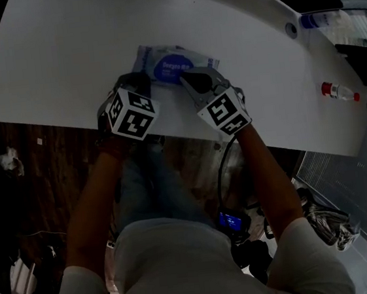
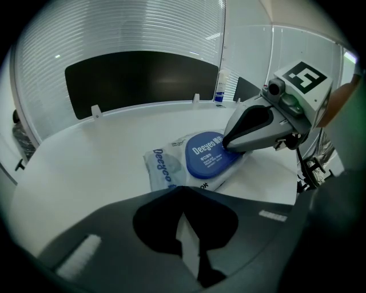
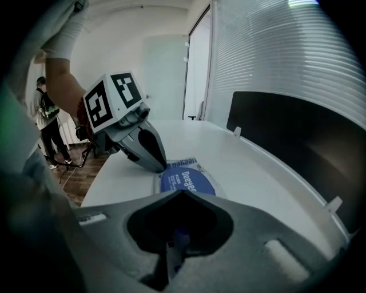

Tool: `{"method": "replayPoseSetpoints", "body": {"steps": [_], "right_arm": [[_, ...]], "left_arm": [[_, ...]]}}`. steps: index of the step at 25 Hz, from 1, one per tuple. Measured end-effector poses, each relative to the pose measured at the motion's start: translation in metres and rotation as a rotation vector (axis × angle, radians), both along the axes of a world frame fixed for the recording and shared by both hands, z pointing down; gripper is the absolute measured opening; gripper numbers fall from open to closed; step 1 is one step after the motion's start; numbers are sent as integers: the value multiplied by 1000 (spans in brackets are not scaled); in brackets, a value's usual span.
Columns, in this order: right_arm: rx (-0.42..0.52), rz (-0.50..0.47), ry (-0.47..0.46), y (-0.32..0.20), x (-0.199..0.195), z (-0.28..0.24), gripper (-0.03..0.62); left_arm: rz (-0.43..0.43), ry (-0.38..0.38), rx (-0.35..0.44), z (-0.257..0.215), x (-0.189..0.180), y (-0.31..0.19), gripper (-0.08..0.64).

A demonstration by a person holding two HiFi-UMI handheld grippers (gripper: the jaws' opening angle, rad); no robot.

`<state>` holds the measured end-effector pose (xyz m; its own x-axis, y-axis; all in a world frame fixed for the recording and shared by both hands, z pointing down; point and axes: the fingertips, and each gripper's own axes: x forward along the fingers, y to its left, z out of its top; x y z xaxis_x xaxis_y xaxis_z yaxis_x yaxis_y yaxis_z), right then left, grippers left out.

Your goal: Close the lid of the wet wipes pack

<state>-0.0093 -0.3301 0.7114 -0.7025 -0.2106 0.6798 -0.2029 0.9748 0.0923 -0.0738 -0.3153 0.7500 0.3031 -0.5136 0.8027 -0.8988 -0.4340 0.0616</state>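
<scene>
The wet wipes pack lies flat near the front edge of the white table. Its round blue lid lies flat on the pack. My right gripper is shut, and its tip presses on the lid's right rim. The left gripper, also shut, rests its tip on the pack's left end beside the lid. Nothing is held in either gripper. In their own views the left gripper and the right gripper show jaws that meet.
A small bottle with red ends lies at the table's right side, and another bottle stands at the far right. A round grommet sits in the tabletop. A dark panel lines the far edge. A person stands beyond.
</scene>
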Motion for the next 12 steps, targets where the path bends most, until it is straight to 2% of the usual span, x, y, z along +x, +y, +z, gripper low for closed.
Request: {"method": "replayPoseSetpoints", "body": {"steps": [12], "right_arm": [[55, 52, 65, -5, 1, 16, 0]], "left_arm": [[3, 26, 0, 0, -1, 0, 3]]}}
